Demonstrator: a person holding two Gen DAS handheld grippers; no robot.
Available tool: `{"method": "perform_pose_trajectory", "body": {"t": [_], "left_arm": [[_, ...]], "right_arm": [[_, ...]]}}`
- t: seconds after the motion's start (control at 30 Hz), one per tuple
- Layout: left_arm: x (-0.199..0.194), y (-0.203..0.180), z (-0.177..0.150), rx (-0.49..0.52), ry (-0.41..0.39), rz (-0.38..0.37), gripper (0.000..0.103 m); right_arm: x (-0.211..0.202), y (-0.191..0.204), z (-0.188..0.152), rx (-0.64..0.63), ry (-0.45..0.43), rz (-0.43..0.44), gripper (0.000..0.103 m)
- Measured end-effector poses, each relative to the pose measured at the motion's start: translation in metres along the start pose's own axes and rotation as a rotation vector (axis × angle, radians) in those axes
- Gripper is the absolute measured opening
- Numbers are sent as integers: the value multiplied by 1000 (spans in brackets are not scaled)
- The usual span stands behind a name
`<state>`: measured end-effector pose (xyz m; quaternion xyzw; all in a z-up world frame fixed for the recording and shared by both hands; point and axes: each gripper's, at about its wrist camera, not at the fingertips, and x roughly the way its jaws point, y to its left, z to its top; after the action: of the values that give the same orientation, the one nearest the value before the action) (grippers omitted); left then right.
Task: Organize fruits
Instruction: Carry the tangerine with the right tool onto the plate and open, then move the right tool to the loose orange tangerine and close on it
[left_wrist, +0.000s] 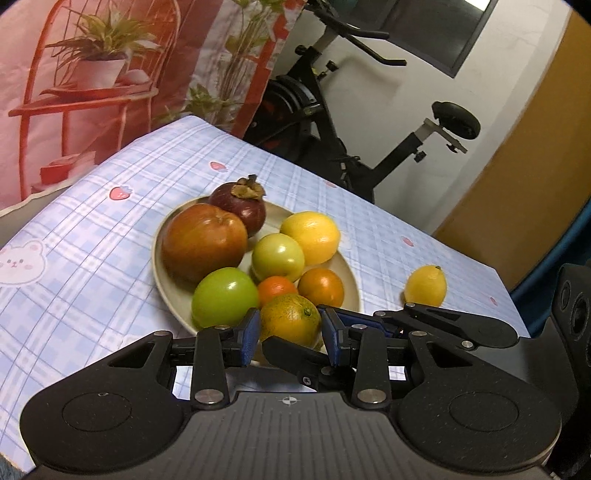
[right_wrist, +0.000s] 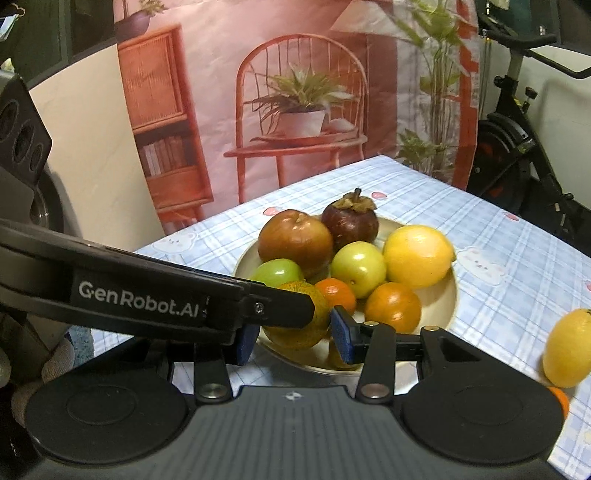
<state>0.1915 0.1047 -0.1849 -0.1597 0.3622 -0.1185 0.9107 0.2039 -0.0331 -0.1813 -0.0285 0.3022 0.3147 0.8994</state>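
A beige plate (left_wrist: 158, 258) (right_wrist: 441, 308) on the checked tablecloth holds a red-brown apple (left_wrist: 203, 247), a mangosteen (left_wrist: 240, 206), a lemon (left_wrist: 312, 238), two green fruits and two small oranges. At the plate's near edge is a green-mottled orange (left_wrist: 290, 321) (right_wrist: 295, 334). My left gripper (left_wrist: 290, 338) has its blue pads pressed on the orange's two sides. My right gripper (right_wrist: 293, 341) is closed around the same orange, and one of its fingers (left_wrist: 295, 356) crosses under the fruit. The left finger (right_wrist: 280, 306) lies across the orange in the right wrist view. A second lemon (left_wrist: 424, 286) (right_wrist: 569, 347) lies loose on the cloth to the right.
A small orange fruit (right_wrist: 559, 400) peeks out beside the loose lemon. An exercise bike (left_wrist: 332, 129) stands past the table's far right edge. A printed backdrop (right_wrist: 303, 110) hangs behind the table. Bare cloth (left_wrist: 74, 221) lies left of the plate.
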Motion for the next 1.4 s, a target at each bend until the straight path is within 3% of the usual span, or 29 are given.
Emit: {"method": "perform_pose_trajectory", "body": {"t": [0.43,0.63,0.87,1.17,1.4], "left_arm": [[0,3,-12,12,2,11,39],[-3,2,-13,-11,-16,-8,50],[-8,-14,-15,40,-63,-19,50],[-11,-38,-22,126,-69,-24,50],[-18,-52,-28,177,-69,-49,50]], "right_arm": [[13,-4,-4,-5,32,12,45],[6,-3,-9,-11,13,-14,46],[-28,-8,-26,27,-44,-62,46],[-85,-39,-42,137,-149,-161,46],[-112,-58,-64,203,-147,-269,46]]}}
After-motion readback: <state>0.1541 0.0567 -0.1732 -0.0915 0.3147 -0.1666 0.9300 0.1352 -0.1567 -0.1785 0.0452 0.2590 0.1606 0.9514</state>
